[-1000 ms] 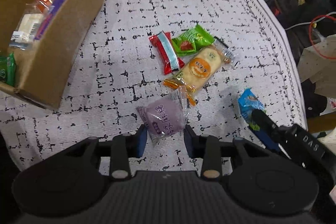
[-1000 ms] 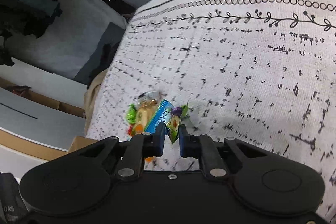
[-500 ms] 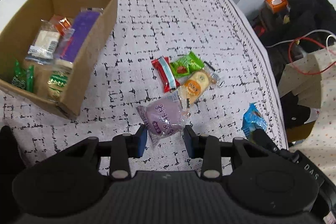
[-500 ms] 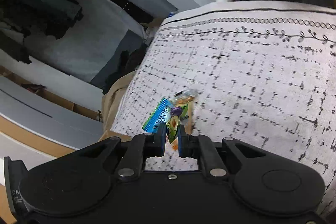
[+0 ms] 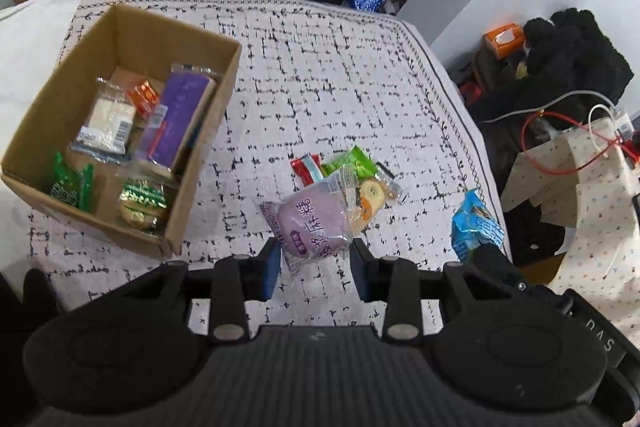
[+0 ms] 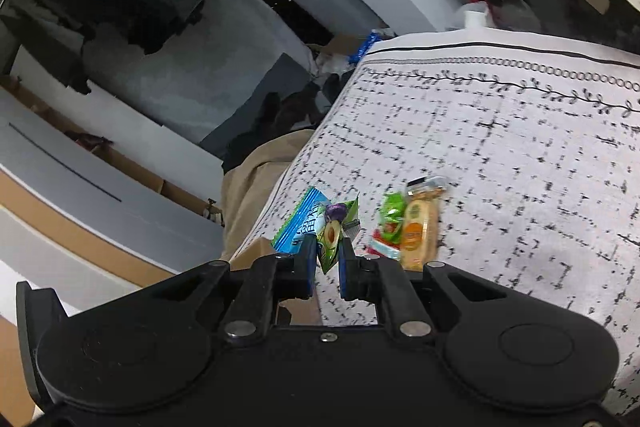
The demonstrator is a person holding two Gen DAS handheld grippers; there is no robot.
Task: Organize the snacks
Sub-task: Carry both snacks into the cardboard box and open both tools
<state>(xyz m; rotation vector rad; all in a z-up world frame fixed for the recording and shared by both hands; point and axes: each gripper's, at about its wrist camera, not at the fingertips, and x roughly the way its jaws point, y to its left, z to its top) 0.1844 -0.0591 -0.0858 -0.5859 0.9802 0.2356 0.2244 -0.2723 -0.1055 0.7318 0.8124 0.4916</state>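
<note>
A: State of each gripper?

B: Left gripper (image 5: 314,269): fingers clamped on the purple pouch (image 5: 310,227), clear of the counter (image 5: 328,83), beside the cardboard box (image 5: 200,163). Right gripper (image 6: 323,267): fingers pinched on the blue packet (image 6: 320,227).

A: Handling?

B: Probably light, soft, slippery film. Grip the body, not the crimped seams.

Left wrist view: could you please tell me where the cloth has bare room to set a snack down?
Bare cloth runs between the cardboard box and the loose snack cluster, and beyond both toward the far hem. The box interior is crowded, except its far corner.
</note>
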